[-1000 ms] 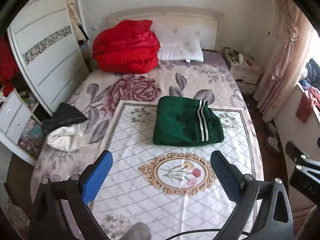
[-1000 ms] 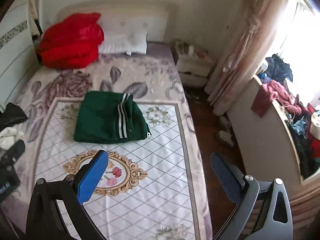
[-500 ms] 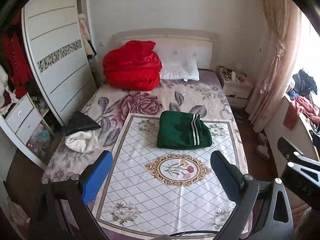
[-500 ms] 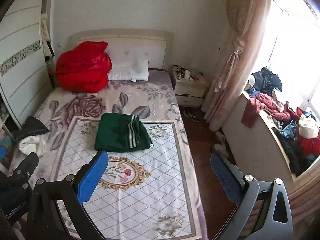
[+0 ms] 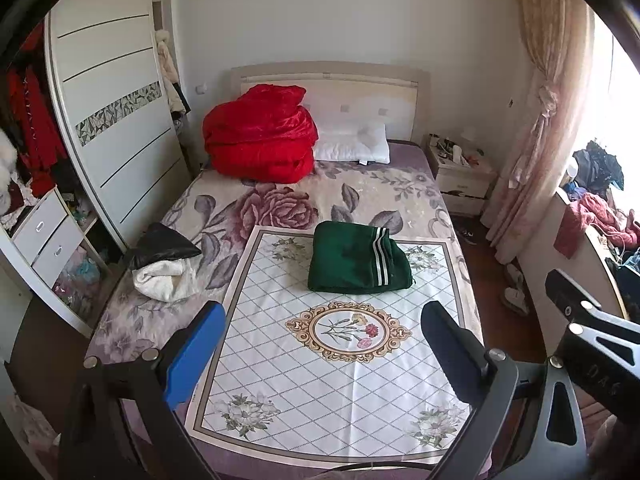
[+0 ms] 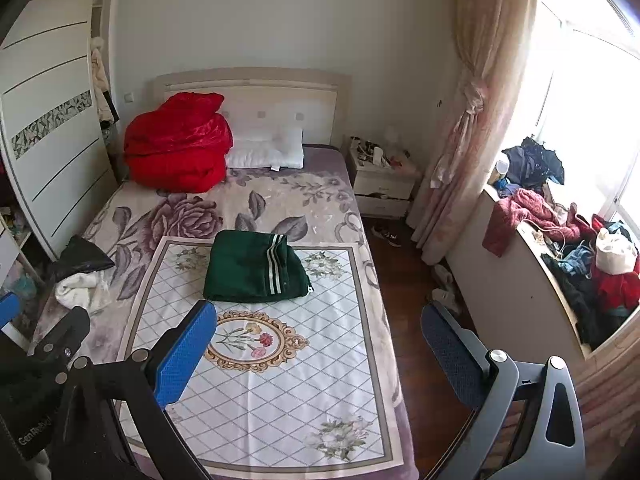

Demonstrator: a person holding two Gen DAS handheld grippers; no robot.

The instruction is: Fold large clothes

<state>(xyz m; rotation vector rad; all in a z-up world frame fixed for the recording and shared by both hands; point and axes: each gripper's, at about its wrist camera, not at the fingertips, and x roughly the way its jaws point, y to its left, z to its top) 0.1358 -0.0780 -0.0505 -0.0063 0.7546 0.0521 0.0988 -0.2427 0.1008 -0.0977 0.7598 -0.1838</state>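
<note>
Both sets of jaws stand spread wide and empty, touching nothing. The left gripper hangs in the air over the foot edge of the bed, its blue pad on one side and its dark pad on the other framing the gold medallion of the white patterned cloth. The right gripper hangs just as open, but sits further toward the right side edge of the bed, so that its dark pad lies over the wooden floor rather than over the bedding.

Ahead of both, toward the headboard, lies the green garment, already a compact rectangle with its white stripes showing on top. It rests on the far half of the patterned cloth, near that cloth's far edge and well apart from either pair of jaws. Its slightly longer side seems to run across the bed, the stripes running from head toward foot.

From the left wrist view the garment lies almost straight ahead; from the right wrist view it sits ahead and to the left. I judge the left gripper better lined up with it, though neither is close; any reach means going forward and down.
</note>
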